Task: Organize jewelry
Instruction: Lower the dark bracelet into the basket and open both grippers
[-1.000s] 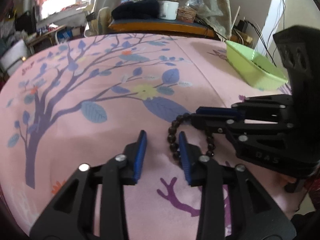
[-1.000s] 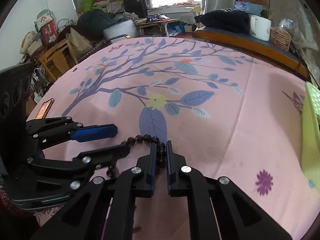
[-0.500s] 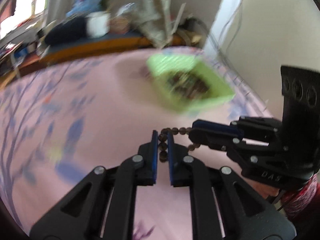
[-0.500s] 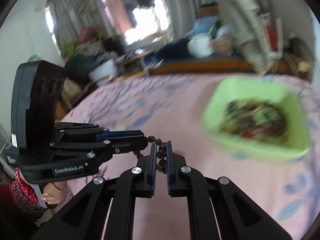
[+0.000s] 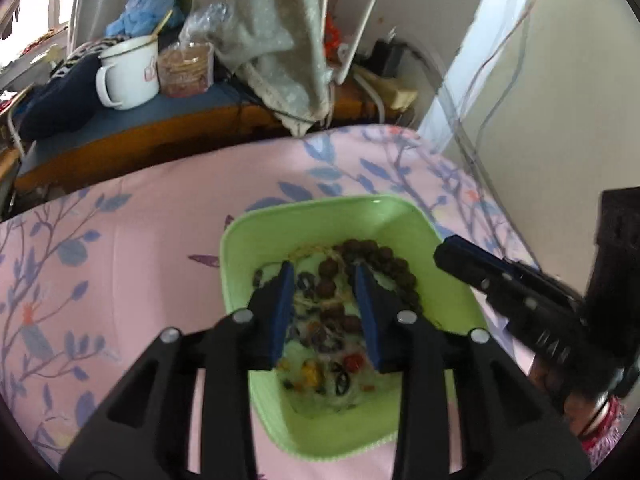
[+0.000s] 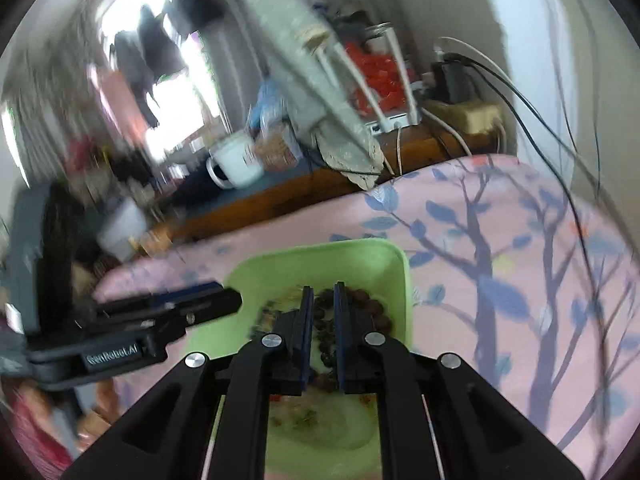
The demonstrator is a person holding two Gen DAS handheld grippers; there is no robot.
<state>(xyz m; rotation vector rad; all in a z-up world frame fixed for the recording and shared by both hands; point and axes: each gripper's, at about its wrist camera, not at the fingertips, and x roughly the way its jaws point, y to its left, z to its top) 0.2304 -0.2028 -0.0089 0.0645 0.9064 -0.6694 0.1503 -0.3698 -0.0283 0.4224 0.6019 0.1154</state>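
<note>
While both grippers hang over the green tray [image 5: 256,240], the left gripper [image 5: 325,280] has its jaws wide apart with nothing between them, loose beads and small bits visible in the gap. Dark brown bead bracelet [image 5: 394,268] lies inside the tray along its far right side, curving toward the right wall. Smaller dark, red and yellow beads [image 5: 348,360] sit scattered on the tray floor nearer the camera.

Right gripper [image 6: 321,298] has jaws close together, a narrow gap showing; dark beads appear in that gap but the frame is blurred, so cannot tell if they are pinched or just lying below. Same bracelet [image 6: 374,306] shows just right of the right fingertips, in the tray [image 6: 396,264].

Tray rests on a pink cloth [image 5: 120,248] printed with blue branches and leaves. Behind it, a wooden-edged surface holds a white mug [image 5: 128,74], a basket [image 5: 186,66] beside it, and a grey cloth [image 5: 276,36] draped down. From the left wrist view the right gripper comes in from the right edge, over the tray's right rim.
</note>
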